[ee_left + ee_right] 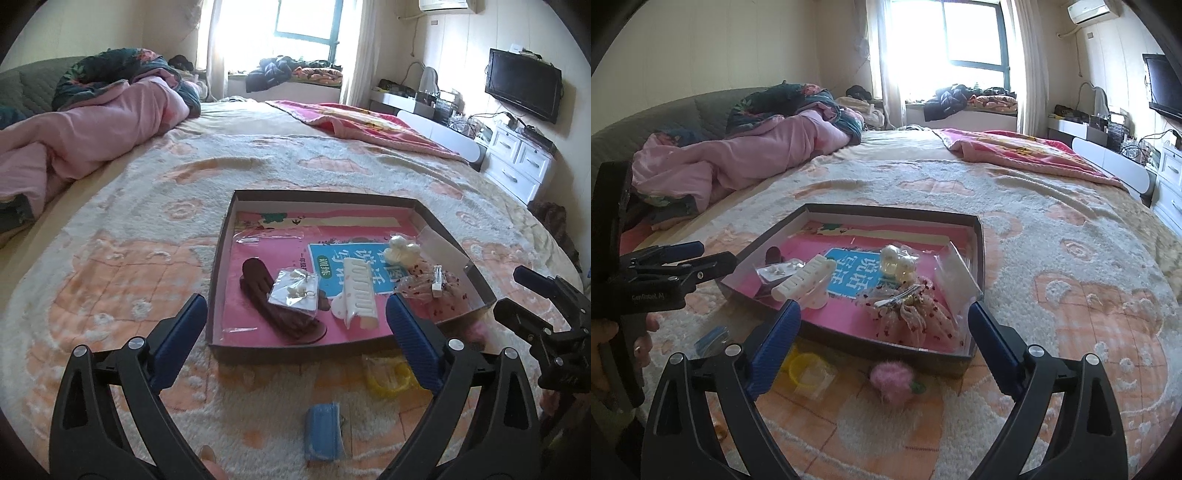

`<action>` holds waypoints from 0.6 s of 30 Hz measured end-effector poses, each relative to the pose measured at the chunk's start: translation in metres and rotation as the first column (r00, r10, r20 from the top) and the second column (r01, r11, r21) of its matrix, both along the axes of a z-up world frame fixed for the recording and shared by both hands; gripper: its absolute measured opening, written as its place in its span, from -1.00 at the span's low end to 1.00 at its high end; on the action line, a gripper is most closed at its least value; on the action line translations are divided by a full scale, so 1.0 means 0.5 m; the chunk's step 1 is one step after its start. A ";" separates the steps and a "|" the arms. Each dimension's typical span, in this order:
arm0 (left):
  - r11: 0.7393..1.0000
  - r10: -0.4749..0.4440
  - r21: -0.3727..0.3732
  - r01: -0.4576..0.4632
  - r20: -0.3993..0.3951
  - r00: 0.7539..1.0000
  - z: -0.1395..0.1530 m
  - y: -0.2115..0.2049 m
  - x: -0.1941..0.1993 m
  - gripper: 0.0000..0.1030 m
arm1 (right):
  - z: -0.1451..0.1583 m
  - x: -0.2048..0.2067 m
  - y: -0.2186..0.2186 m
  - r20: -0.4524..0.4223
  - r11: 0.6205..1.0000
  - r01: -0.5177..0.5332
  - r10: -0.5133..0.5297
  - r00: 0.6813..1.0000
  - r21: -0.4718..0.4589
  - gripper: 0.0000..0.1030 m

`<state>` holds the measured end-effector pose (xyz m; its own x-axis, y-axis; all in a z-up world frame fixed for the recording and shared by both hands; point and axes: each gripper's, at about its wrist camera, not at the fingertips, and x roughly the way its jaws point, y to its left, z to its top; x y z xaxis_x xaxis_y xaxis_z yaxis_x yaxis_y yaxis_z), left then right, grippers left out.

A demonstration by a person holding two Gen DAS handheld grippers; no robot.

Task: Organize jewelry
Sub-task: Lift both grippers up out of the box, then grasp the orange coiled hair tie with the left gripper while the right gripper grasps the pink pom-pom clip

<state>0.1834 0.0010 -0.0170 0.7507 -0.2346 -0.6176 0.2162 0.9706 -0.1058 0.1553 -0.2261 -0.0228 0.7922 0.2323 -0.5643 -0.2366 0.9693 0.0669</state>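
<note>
Both grippers hover over the bed (147, 229) with nothing in hand. The left gripper (295, 332) has its fingers spread wide and empty, and so does the right gripper (884, 338); each frames the near edge of the shallow box (221, 258) lying on the fuzzy blanket.

Inside the box already sit a dark brown hair clip (280, 299), a small bag of earrings (295, 291), a white claw clip (356, 295), a cream flower clip (400, 251) and a spotted scrunchie with a silver clip (912, 314).

Still outside, just beside the box's near wall, lie a yellow ring in a clear bag (809, 371), a pink fluffy hair tie (890, 378) and a blue piece in a bag (325, 432).

The work looks to be between placements, partway done. The next move probably calls for lowering one gripper onto a loose piece; the thin bags lie flat on the pile, so the fingers may need to press into the blanket to catch an edge.
</note>
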 end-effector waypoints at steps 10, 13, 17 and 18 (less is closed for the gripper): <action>1.000 0.006 -0.005 -0.006 0.005 1.000 0.002 0.011 -0.050 0.72 | -0.003 -0.052 0.000 -0.010 1.000 -0.028 0.028 1.000 0.002 0.73; 1.000 0.001 -0.011 -0.001 0.011 1.000 0.004 0.011 -0.064 0.72 | -0.007 -0.065 0.003 -0.013 0.999 -0.041 0.041 0.999 -0.007 0.73; 1.000 -0.005 -0.008 0.005 0.009 1.000 -0.001 0.010 -0.085 0.72 | -0.009 -0.077 0.007 -0.017 0.999 -0.054 0.054 0.998 -0.008 0.73; 1.000 -0.005 -0.007 0.005 0.009 1.000 -0.002 0.010 -0.089 0.72 | -0.010 -0.080 0.008 -0.016 0.998 -0.056 0.056 0.998 -0.008 0.73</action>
<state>0.1389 0.0058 -0.0181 0.7551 -0.2427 -0.6090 0.2219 0.9687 -0.1110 0.1152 -0.2221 -0.0276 0.7691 0.2707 -0.5790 -0.2892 0.9552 0.0625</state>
